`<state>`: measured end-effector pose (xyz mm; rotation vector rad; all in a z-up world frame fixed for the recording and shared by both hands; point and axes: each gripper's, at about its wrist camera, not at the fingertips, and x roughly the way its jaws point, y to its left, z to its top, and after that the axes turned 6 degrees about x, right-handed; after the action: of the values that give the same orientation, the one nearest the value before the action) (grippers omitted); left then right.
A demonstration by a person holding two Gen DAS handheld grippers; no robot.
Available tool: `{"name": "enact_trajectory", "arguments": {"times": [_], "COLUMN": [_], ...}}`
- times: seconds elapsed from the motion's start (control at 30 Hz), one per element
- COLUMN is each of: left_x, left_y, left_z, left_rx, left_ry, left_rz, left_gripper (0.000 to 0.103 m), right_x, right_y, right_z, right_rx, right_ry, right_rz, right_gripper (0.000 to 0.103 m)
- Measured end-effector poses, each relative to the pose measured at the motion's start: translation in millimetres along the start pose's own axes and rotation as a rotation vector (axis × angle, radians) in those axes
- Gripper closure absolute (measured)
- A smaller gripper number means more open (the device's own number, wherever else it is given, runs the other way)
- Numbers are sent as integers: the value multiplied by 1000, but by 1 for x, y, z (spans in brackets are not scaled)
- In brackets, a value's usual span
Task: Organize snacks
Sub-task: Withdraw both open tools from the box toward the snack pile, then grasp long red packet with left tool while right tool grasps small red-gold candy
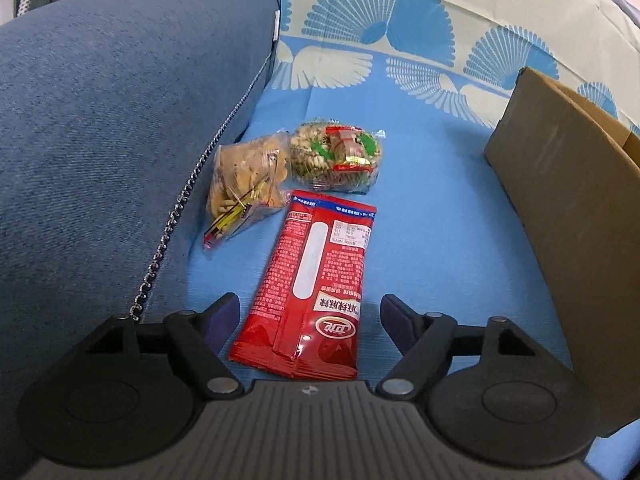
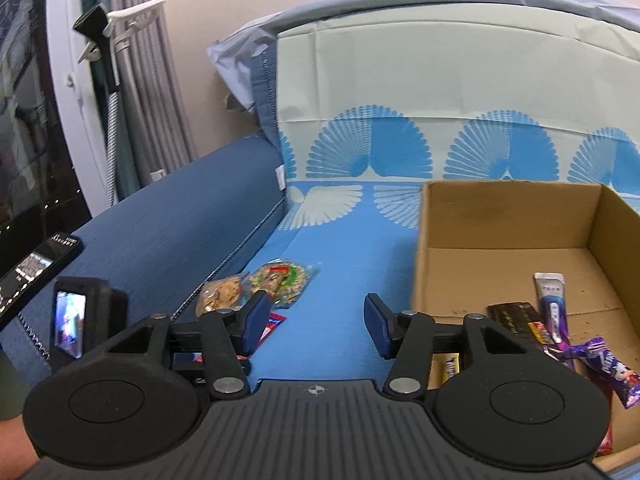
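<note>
Now the left gripper (image 1: 310,312) is hanging wide open over the red snack pack (image 1: 316,280), and the right gripper (image 2: 312,322) is waiting wide open beside the cardboard box (image 2: 508,216).

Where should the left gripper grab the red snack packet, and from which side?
Grip the red snack packet across its narrow width near the near end. It lies flat on the blue cover, long axis running away from the left gripper, whose open fingers already straddle that end. Coming straight down from above looks best; the flat foil offers no raised edge, so pinch the long sides.
</note>
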<state>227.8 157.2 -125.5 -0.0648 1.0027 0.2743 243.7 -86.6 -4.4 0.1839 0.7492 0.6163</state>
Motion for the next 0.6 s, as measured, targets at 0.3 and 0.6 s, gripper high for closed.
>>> {"name": "enact_trajectory", "arguments": {"times": [0.3,0.6], "left_x": [5,4], "left_y": [-1,-1], "left_z": [1,0], "left_rx": [2,8], "left_ry": [0,-19], "left_rz": [-3,29], "left_gripper": [21,41], "right_x": [13,31], "right_y": [23,38], "right_z": [-10,-15], "right_rx": [-37,-56], "right_ry": [26,47], "right_rz": [16,26], "right_gripper": [48,48]}}
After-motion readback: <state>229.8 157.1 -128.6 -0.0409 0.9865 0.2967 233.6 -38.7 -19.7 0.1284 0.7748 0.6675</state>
